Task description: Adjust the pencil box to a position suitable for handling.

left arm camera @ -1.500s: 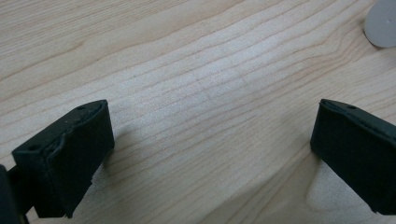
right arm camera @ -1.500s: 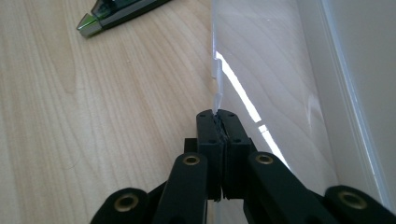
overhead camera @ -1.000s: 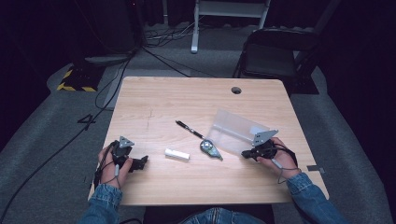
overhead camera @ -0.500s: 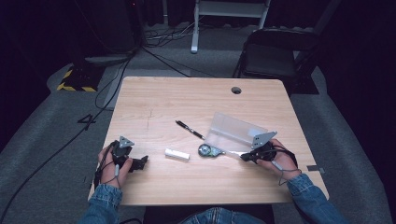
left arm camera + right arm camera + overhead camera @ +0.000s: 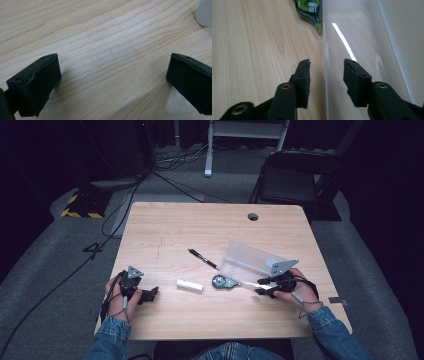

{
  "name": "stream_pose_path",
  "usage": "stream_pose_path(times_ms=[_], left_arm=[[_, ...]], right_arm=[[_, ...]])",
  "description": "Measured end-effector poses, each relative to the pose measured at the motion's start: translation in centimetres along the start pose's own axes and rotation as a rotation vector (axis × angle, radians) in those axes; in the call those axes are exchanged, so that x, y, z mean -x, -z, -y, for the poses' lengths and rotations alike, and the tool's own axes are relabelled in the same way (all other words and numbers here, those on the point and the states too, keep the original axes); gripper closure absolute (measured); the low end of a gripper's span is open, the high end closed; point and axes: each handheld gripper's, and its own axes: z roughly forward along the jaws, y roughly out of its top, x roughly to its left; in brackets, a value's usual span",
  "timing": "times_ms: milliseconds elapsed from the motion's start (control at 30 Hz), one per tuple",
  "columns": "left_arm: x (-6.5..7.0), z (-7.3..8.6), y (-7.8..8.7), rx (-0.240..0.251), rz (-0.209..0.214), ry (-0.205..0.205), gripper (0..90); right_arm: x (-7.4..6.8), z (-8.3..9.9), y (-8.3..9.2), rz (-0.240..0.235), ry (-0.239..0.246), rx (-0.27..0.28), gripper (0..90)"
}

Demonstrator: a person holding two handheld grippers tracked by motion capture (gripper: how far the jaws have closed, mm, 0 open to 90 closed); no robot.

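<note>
On the light wooden table [image 5: 200, 227], near its right front edge: a clear, thin-walled plastic box [image 5: 245, 261], lying just right of a green-and-grey correction tape dispenser [image 5: 221, 281]. Right claw [image 5: 326, 65] just opening, astride the box's near wall without pressing. Left claw [image 5: 112, 75] wide open, empty. Likely light, slick, flexible; best pinched at the rim.

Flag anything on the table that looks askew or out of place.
The clear plastic case stands tilted, its lid raised at a slant. The right tool straddles its near edge, jaws having just opened, not pressing. The correction tape lies against the case's corner. Pen and white eraser lie loose; nothing looks damaged.
</note>
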Motion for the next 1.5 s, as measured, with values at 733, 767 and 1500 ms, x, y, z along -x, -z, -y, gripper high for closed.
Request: stream_pose_path(times_ms=[733,767,1500], left_arm=[[0.0,0.0,0.0,0.0,0.0,0.0,0.0],[0.0,0.0,0.0,0.0,0.0,0.0,0.0],[0.1,0.1,0.0,0.002,0.0,0.004,0.0]], right_arm=[[-0.2,-3.6,1.4,0.055,-0.09,0.13,55.5],[-0.3,-3.8,1.3,0.058,-0.091,0.131,55.5],[-0.4,-10.7,-2.4,0.044,-0.094,0.143,56.1]])
